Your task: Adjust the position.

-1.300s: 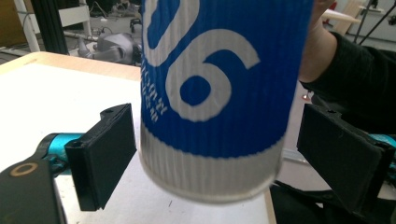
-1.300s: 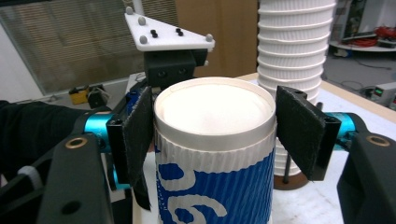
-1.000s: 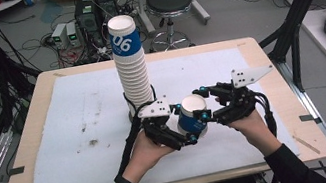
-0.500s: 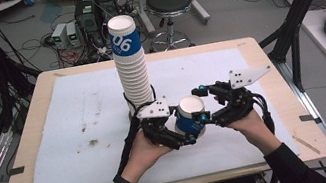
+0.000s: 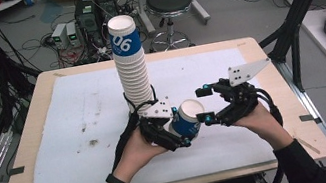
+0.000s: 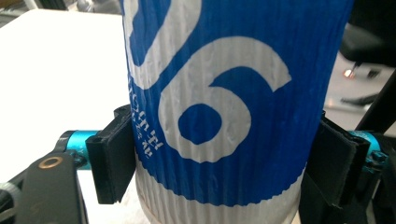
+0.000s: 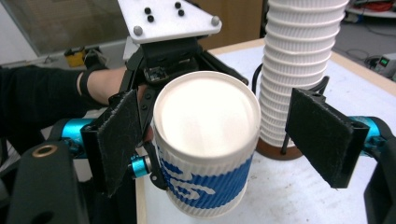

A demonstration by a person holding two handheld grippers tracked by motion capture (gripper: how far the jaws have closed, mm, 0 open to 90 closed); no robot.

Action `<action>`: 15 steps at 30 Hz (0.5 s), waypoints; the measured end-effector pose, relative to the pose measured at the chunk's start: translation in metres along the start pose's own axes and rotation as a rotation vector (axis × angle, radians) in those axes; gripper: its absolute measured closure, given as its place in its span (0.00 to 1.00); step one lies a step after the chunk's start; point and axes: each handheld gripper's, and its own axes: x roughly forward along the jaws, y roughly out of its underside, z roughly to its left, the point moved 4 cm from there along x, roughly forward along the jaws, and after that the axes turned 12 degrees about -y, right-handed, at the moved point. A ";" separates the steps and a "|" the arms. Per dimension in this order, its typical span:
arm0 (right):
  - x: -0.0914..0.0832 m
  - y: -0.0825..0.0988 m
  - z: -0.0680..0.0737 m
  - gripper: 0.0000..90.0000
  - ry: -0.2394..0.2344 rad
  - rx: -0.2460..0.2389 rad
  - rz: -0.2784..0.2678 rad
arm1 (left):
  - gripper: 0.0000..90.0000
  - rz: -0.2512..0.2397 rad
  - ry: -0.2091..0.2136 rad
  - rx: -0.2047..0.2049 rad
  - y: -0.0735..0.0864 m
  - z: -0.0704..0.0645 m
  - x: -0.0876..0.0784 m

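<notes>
Blue cup (image 5: 187, 120) in left tongs (image 5: 176, 128)

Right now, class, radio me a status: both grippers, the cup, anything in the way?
Left gripper shut on blue cup. Right gripper open, jaws flanking cup. Tall cup stack stands close behind.

Both tongs are black, with cyan fittings beside flat black pads (image 7: 322, 135). Each carries a grey three-cornered plate (image 7: 169, 18) with dark screws. The person wears dark sleeves (image 5: 300, 166) and a black wristband (image 5: 117, 182) on the left wrist.
</notes>
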 end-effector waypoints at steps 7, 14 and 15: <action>0.014 0.009 -0.002 0.21 -0.032 0.041 0.109 | 0.23 0.049 -0.017 0.041 0.002 -0.003 0.004; 0.020 0.015 -0.005 0.32 -0.041 0.034 0.146 | 0.21 0.036 -0.024 0.034 0.001 -0.002 0.003; 0.020 0.016 -0.006 0.32 -0.047 0.031 0.139 | 0.20 0.029 -0.024 0.031 0.001 -0.002 0.003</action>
